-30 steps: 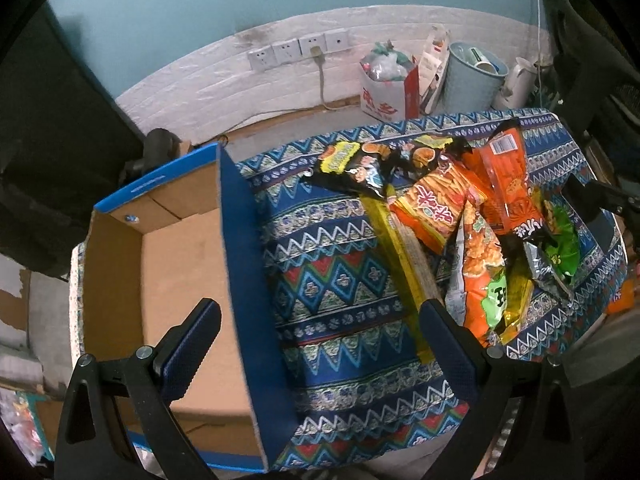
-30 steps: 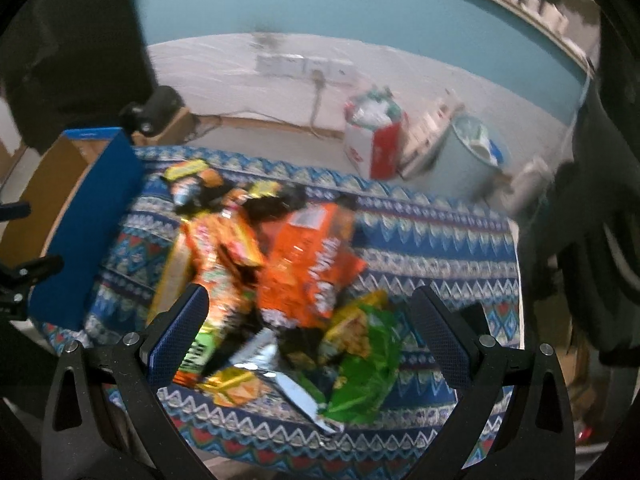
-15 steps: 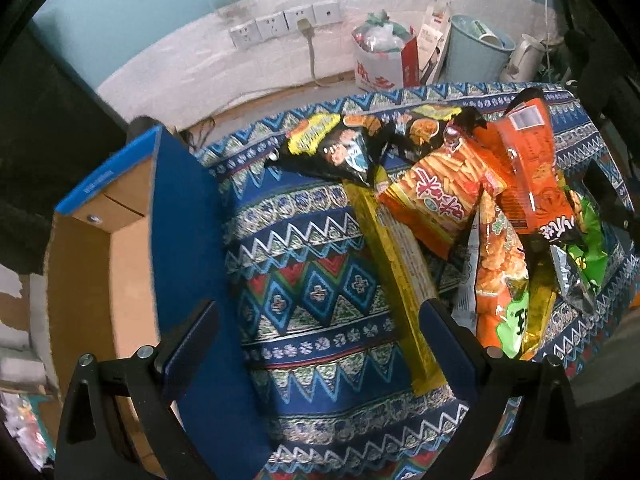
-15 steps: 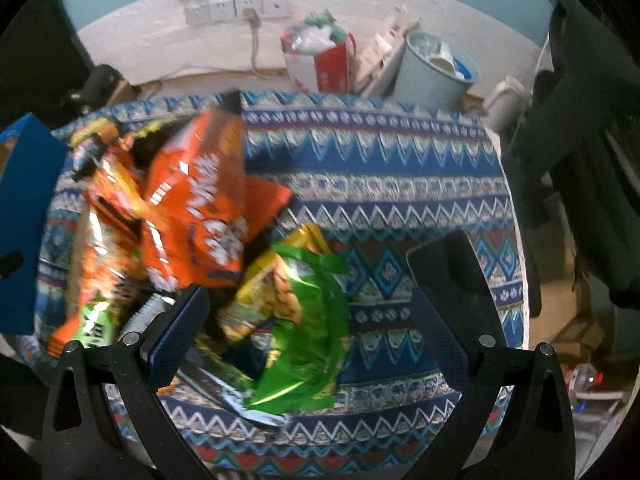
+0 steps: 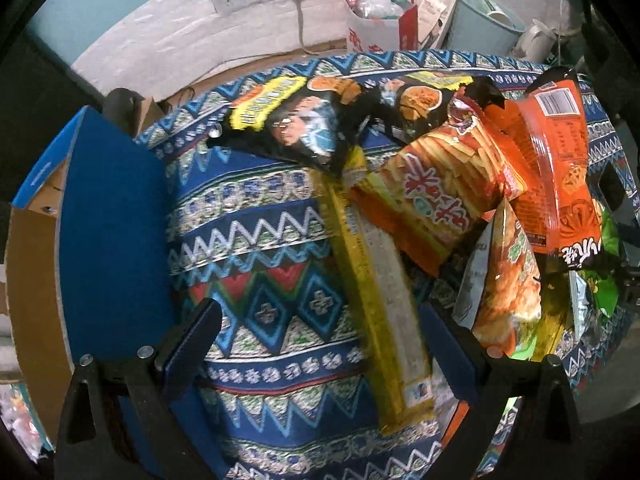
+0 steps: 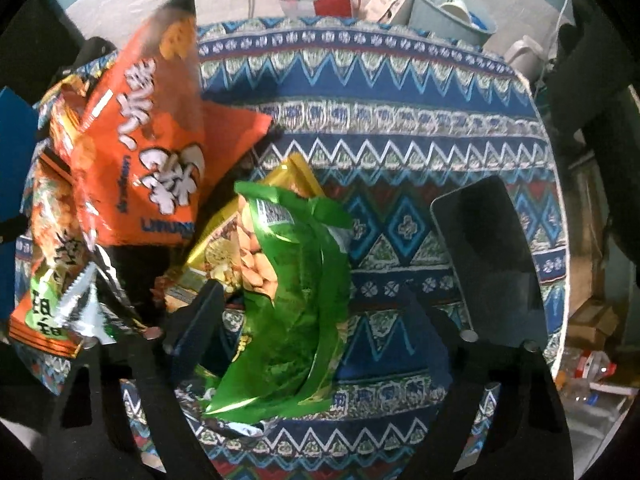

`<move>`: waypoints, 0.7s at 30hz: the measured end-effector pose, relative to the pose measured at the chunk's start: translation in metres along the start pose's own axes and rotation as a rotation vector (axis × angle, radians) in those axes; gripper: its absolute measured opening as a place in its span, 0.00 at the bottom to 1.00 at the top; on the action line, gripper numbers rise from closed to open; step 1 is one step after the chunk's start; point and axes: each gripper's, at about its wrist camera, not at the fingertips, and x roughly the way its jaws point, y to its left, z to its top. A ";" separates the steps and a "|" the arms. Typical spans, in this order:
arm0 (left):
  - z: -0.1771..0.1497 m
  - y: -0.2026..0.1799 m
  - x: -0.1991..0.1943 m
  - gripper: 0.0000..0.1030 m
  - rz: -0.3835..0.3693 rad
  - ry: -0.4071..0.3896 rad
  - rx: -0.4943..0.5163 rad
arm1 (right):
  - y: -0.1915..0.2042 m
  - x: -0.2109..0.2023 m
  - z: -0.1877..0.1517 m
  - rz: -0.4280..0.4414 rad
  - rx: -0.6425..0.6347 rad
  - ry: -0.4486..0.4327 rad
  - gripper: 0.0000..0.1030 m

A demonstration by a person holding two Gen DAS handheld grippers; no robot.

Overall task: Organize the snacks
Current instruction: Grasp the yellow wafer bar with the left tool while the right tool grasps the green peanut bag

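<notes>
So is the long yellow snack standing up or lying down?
Lying down. The long yellow snack lies flat along the patterned cloth, its far end tucked under the black bag.

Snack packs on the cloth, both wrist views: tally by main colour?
Black packs: 2
Orange packs: 3
Yellow packs: 2
Green pack: 1
Silver pack: 1
Total: 9 visible; the pile may hide more.

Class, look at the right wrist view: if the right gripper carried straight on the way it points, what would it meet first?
Most likely the green snack bag, lying between the closing, not yet touching jaws of the right gripper; depth is unclear.
</notes>
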 end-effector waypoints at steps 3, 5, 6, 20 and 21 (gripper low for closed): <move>0.005 -0.009 0.006 0.97 0.006 0.008 0.018 | -0.003 0.011 -0.002 0.029 0.006 0.021 0.68; 0.008 -0.015 0.010 0.97 0.010 0.012 0.030 | -0.004 0.017 -0.004 0.041 0.007 0.027 0.55; 0.009 -0.016 0.011 0.97 0.014 0.012 0.034 | -0.005 0.018 -0.004 0.035 0.006 0.023 0.44; 0.018 0.007 0.040 0.57 0.045 0.032 -0.012 | -0.015 0.019 0.003 -0.026 -0.008 -0.003 0.43; 0.020 0.006 0.041 0.61 0.049 0.026 -0.010 | -0.015 0.020 0.004 -0.032 -0.005 0.000 0.47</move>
